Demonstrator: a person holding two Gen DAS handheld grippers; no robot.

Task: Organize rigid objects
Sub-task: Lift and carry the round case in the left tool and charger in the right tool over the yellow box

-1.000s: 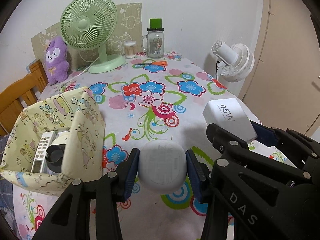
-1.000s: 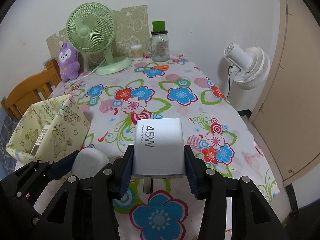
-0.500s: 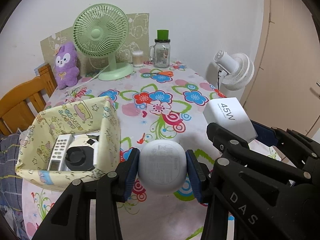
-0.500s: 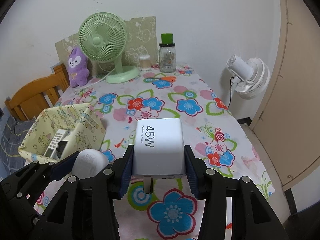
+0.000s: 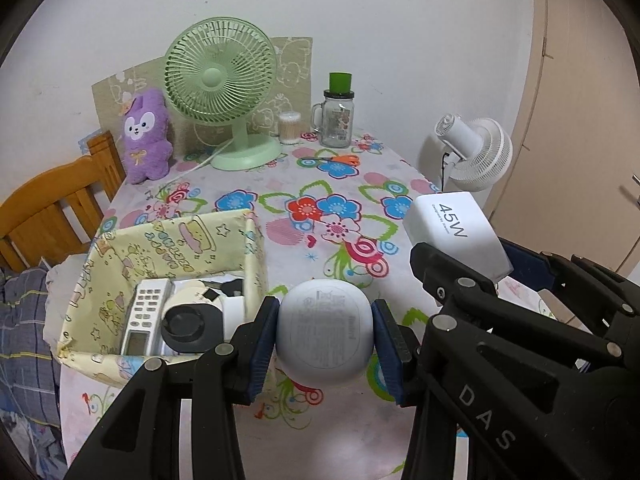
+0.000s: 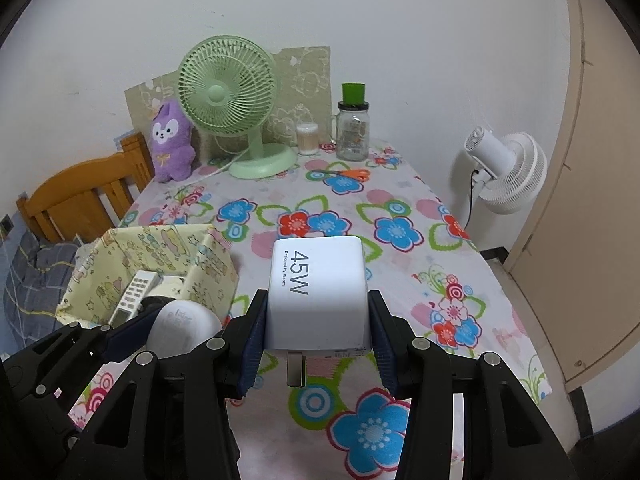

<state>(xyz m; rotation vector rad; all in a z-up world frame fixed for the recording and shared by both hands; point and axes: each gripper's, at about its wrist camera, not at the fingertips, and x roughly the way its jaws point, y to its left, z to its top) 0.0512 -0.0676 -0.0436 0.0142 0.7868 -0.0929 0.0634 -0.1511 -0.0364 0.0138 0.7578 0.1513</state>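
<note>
Matt white plastic 45W charger block (image 6: 318, 296), smooth rounded pale-grey plastic case (image 5: 326, 338), glossy flower-printed tablecloth (image 6: 400, 208), fuzzy purple plush toy (image 5: 146, 136), varnished wooden chair (image 5: 48, 208)

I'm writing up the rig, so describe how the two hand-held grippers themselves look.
Both look alike. The left hand-held gripper and right hand-held gripper are matte black linkage frames of flat angular bars joined by silver round rivets, with triangular cut-outs. Each finger ends in a dark blue ribbed pad. White letters "DAS" mark the right one's frame in the left view. No cables or sleeves show.

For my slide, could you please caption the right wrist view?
Right gripper holding a white 45W charger above the floral tablecloth, near the yellow box.
</note>
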